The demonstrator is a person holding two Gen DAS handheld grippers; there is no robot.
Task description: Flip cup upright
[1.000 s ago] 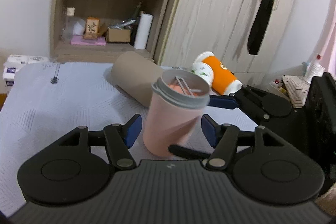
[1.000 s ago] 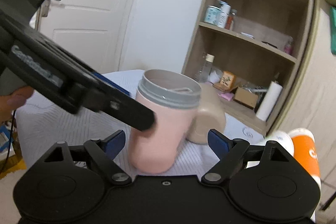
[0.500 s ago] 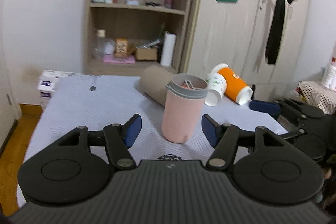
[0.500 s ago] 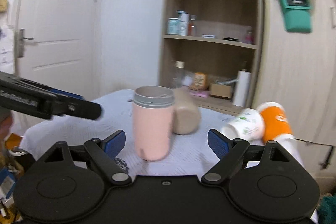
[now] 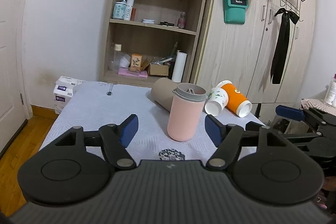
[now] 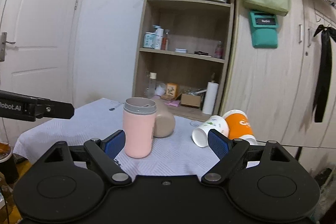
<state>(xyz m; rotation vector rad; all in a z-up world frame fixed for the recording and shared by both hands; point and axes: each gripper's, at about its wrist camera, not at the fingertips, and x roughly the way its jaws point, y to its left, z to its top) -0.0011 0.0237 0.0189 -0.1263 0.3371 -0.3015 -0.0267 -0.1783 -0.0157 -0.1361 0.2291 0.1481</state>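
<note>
The pink cup (image 5: 183,117) stands upright on the table (image 5: 94,106), a smooth matte cylinder with a grey collar around its open mouth. It sits near the middle of the white cloth, whose weave shows a fine zigzag ridge pattern.

The left gripper (image 5: 171,128) hovers short of the cup with its fingers spread wide, holding nothing; the blue ribbed pads (image 5: 128,129) face each other across an open gap, and the cup lies at about 12 o'clock ahead of them. The right gripper (image 6: 166,143) is likewise wide and empty, with the cup just inside its left pad at about 11 o'clock, whether touching or not I cannot tell.

Behind the cup, at its 11 o'clock in the left view, a tan tumbler (image 5: 162,94) lies on its side, a plain round tube. At 2 o'clock lie two tipped paper cups touching each other: a white cup (image 5: 216,101) with small green leaf prints and an orange cup (image 5: 236,99) with a white lining, both mouths turned toward the camera.
</note>
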